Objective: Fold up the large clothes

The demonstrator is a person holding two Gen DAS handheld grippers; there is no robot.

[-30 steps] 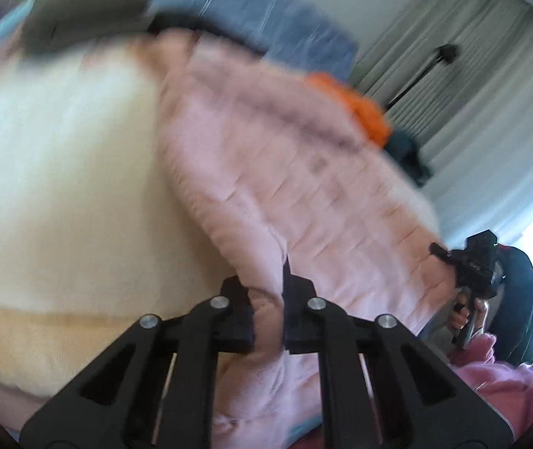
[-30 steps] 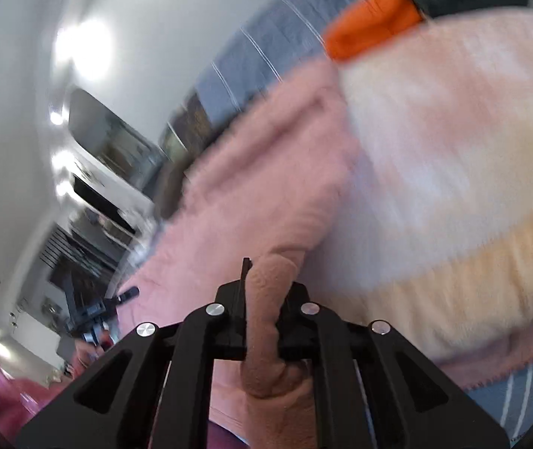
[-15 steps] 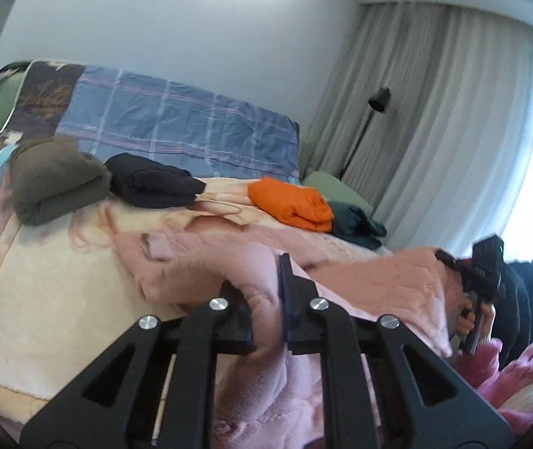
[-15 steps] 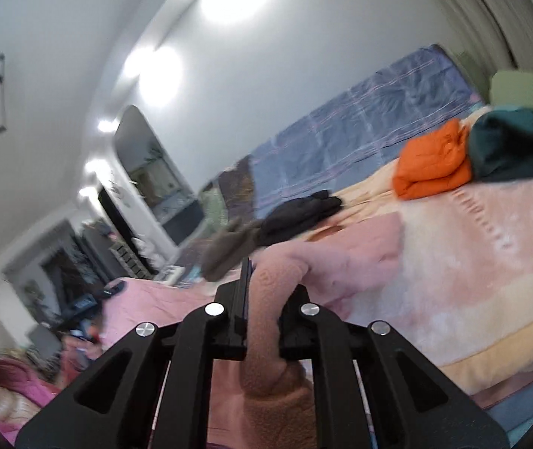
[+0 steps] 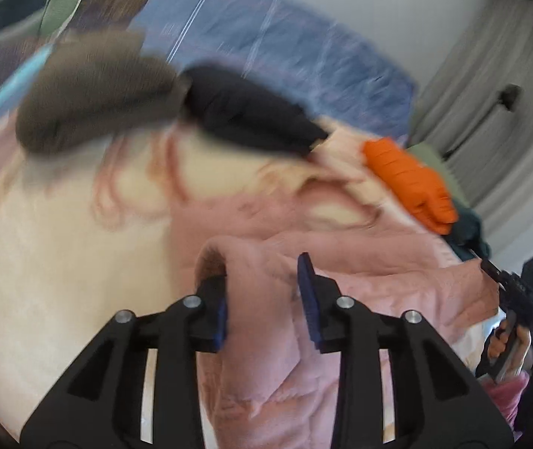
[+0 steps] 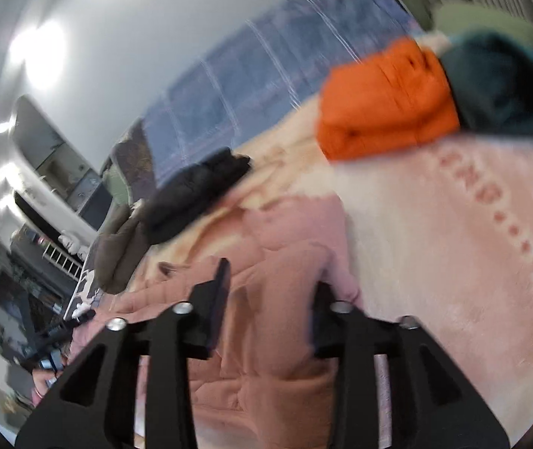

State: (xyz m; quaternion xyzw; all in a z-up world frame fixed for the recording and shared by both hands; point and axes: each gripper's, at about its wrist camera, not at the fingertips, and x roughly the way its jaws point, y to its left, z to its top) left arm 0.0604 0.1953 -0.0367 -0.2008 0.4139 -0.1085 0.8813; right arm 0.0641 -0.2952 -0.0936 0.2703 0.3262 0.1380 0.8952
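Observation:
A large pink quilted garment lies spread over a cream and pink blanket on the bed. My left gripper hangs just above it. Its jaws are opening, and a fold of the pink fabric still stands loosely between them. The right gripper is over the other end of the garment. Its jaws are opening too, with pink fabric slack between them. In the left wrist view the right gripper shows at the far right, held by a hand. Both views are blurred by motion.
Folded clothes line the far side of the bed: a brown bundle, a black one, an orange one and a dark teal one. Behind them is a blue plaid cover. Grey curtains hang at the right.
Both grippers were shut on folds of the pink garment; now their jaws stand apart and the fabric sits loose. Both views have swung forward and down over the bed.

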